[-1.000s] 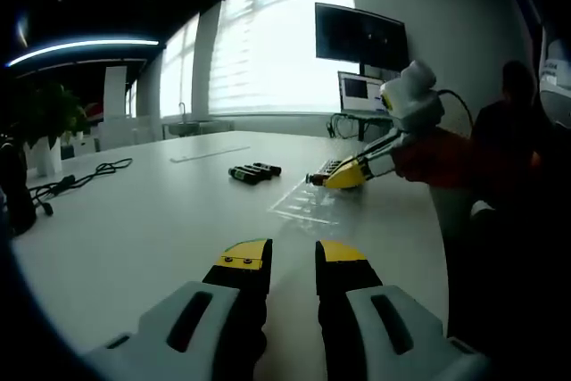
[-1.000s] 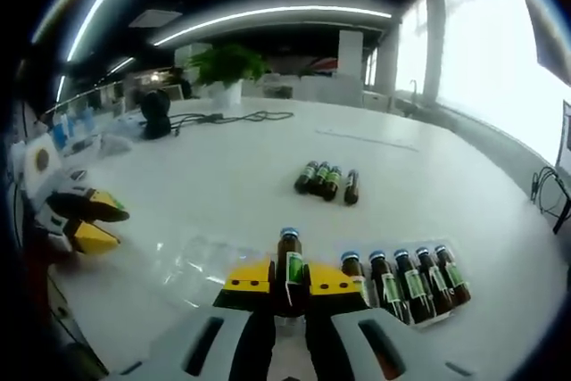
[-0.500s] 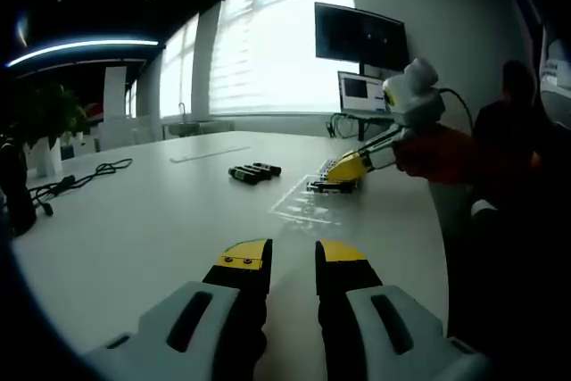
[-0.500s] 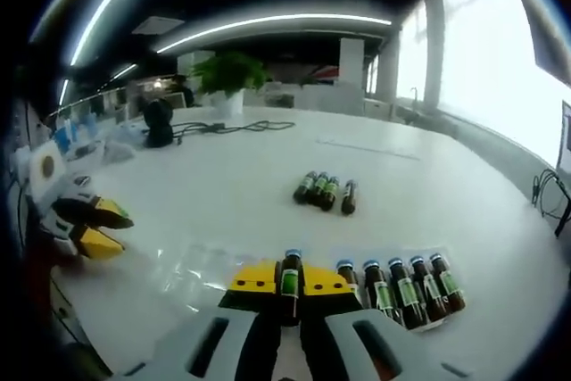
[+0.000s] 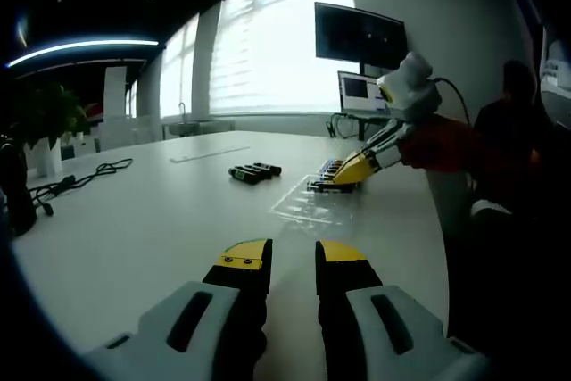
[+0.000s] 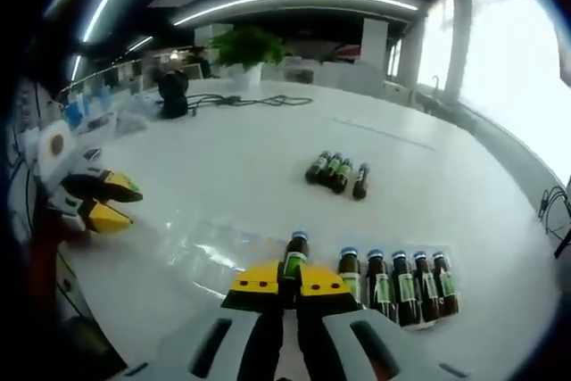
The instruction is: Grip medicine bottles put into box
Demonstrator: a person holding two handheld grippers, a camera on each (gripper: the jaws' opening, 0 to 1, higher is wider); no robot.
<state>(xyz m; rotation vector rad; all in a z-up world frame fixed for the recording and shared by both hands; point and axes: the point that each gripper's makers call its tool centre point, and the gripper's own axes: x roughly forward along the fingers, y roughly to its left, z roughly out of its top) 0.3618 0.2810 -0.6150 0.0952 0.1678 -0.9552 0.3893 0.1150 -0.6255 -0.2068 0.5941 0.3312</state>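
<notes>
Medicine bottle (image 6: 293,257) clamped upright between jaws of right claw (image 6: 289,279), blue cap up, green label facing camera; positioned at left end of row.
White tabletop (image 6: 232,167) large, glossy, carrying all items.
Clear plastic box (image 6: 214,252) lying flat on tabletop, left of held bottle; seen from left gripper view as transparent tray (image 5: 308,207) under right claw (image 5: 343,174).
Row of four bottles (image 6: 397,274) seated upright in box, just right of held bottle, caps blue.
Group of four loose bottles (image 6: 337,173) lying on tabletop, well apart from box; same group in left gripper view (image 5: 252,171).
Left claw (image 5: 293,256) hovering low over bare tabletop, jaws apart, holding nothing; also visible at left of right gripper view (image 6: 100,201).
</notes>
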